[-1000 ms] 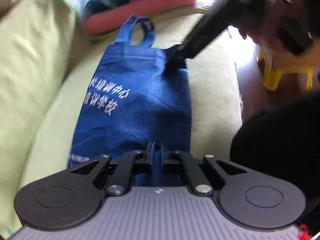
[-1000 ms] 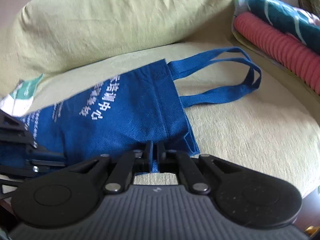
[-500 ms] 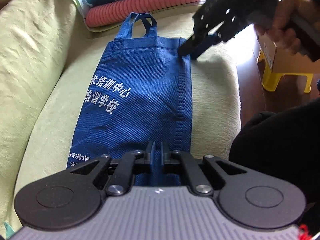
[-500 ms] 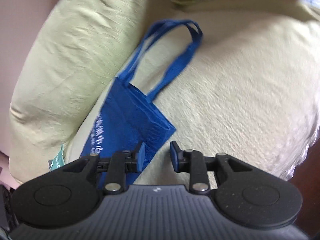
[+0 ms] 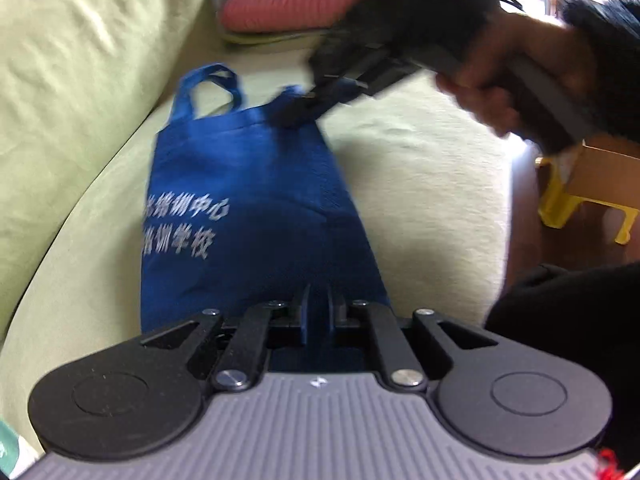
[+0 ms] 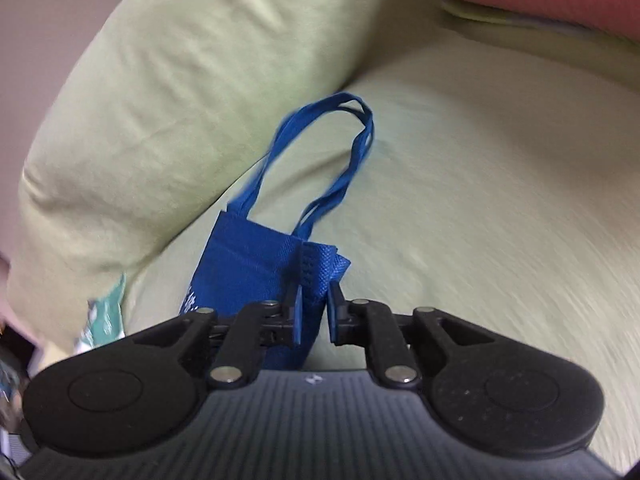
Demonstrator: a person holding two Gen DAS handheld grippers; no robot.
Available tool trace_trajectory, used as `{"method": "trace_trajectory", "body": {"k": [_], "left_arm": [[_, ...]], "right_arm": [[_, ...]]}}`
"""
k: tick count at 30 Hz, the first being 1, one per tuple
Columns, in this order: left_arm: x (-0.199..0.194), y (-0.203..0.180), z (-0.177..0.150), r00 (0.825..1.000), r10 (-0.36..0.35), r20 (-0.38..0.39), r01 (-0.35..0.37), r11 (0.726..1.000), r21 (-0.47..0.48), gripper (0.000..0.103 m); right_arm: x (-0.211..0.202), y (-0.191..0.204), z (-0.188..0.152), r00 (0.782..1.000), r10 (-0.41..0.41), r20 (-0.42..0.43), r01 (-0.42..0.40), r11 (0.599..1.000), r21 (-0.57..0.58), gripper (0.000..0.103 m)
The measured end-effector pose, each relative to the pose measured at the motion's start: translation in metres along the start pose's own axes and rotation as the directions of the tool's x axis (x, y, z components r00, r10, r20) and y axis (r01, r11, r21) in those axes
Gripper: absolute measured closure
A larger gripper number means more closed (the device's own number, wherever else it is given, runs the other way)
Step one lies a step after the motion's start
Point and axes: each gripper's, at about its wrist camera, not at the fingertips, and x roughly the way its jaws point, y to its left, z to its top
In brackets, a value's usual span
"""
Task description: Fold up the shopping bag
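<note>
Bag (image 5: 256,216) lies flat on green sofa cushion (image 5: 420,168), handles (image 6: 344,148) far end. My left jaws (image 5: 316,314) clamped on near bottom edge, just easing. My right jaws (image 6: 314,312) just closing on top corner, fabric between them.

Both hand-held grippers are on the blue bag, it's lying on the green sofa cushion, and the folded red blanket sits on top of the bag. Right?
Not quite. The red blanket is not on the blue bag; it lies apart, beyond the handles, as the left wrist view shows. The rest holds.
</note>
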Motion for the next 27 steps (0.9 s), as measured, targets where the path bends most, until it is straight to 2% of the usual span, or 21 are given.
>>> {"method": "trace_trajectory", "body": {"k": [3, 7, 9, 12, 13, 14, 15, 17, 20, 22, 23, 24, 27], "left_arm": [[0.002, 0.019, 0.004, 1.0, 0.028, -0.006, -0.029, 0.999, -0.037, 0.09], [0.003, 0.032, 0.003, 0.998, 0.061, 0.006, -0.061, 0.998, -0.028, 0.09], [0.004, 0.034, -0.004, 0.999, 0.035, 0.004, -0.035, 0.999, -0.014, 0.09], [0.01, 0.029, -0.012, 0.999, 0.032, 0.007, -0.032, 0.999, -0.023, 0.093], [0.011, 0.028, -0.014, 0.999, 0.03, 0.019, -0.029, 0.999, -0.038, 0.093], [0.012, 0.029, -0.014, 0.999, 0.022, 0.024, -0.02, 0.998, -0.066, 0.093], [0.013, 0.03, -0.014, 1.0, 0.014, 0.027, -0.012, 0.995, -0.095, 0.092], [0.014, 0.029, -0.015, 0.999, 0.014, 0.031, -0.011, 0.995, -0.1, 0.092], [0.012, 0.028, -0.017, 0.999, 0.022, 0.032, -0.018, 0.995, -0.097, 0.092], [0.011, 0.028, -0.019, 0.999, 0.024, 0.035, -0.02, 0.994, -0.103, 0.092], [0.011, 0.029, -0.021, 0.999, 0.025, 0.036, -0.021, 0.994, -0.105, 0.092], [0.009, 0.029, -0.022, 0.999, 0.027, 0.038, -0.022, 0.994, -0.107, 0.092], [0.002, 0.028, -0.023, 0.999, 0.039, 0.037, -0.035, 0.994, -0.106, 0.092]], "right_arm": [[0.053, 0.028, 0.029, 0.997, 0.0, -0.078, -0.009, 0.993, -0.12, 0.093], [0.112, 0.052, 0.055, 0.991, -0.024, -0.135, -0.006, 0.977, -0.214, 0.093], [0.125, 0.058, 0.06, 0.989, -0.036, -0.144, 0.0, 0.97, -0.243, 0.093], [0.132, 0.062, 0.06, 0.987, -0.04, -0.155, -0.005, 0.961, -0.278, 0.09], [0.128, 0.062, 0.058, 0.988, -0.044, -0.148, 0.0, 0.959, -0.284, 0.087], [0.12, 0.062, 0.057, 0.989, -0.053, -0.135, 0.012, 0.957, -0.289, 0.078], [0.112, 0.062, 0.056, 0.991, -0.061, -0.122, 0.023, 0.956, -0.294, 0.076], [0.082, 0.063, 0.052, 0.997, -0.06, -0.048, 0.041, 0.946, -0.323, 0.076], [0.02, 0.067, 0.031, 0.998, -0.007, 0.061, 0.031, 0.917, -0.397, 0.076], [-0.012, 0.07, 0.004, 0.997, 0.068, 0.021, -0.052, 0.898, -0.438, 0.085], [-0.024, 0.07, -0.01, 0.995, 0.096, -0.005, -0.088, 0.889, -0.449, 0.094], [-0.027, 0.07, -0.02, 0.995, 0.096, -0.024, -0.097, 0.888, -0.449, 0.097], [-0.023, 0.057, -0.063, 0.995, 0.043, -0.088, -0.076, 0.906, -0.416, 0.097]]}}
